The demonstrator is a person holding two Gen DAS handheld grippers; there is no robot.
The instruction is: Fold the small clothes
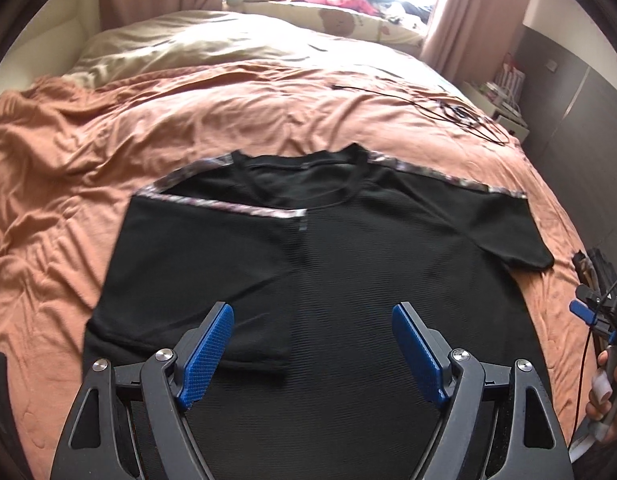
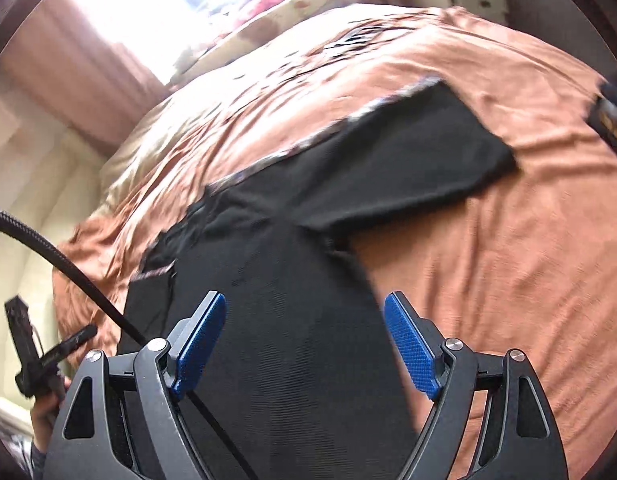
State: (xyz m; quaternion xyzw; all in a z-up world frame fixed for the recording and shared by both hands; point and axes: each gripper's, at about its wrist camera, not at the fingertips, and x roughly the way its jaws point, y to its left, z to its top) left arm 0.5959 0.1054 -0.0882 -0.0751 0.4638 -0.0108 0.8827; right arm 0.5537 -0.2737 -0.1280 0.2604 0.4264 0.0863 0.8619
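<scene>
Black T-shirt [image 1: 348,260] flat on bedspread [image 1: 68,160], beneath splayed left gripper [image 1: 312,354]

No readable text, label, brand, number or sign appears in either view; the patterned trim on the black short-sleeved T-shirt [image 1: 348,260] is too blurred to read.

I see the bed [image 1: 88,152] under an orange cover, black shirt [image 1: 348,280] lying flat centrally, tangled cables [image 1: 460,112] at two o'clock.
</scene>
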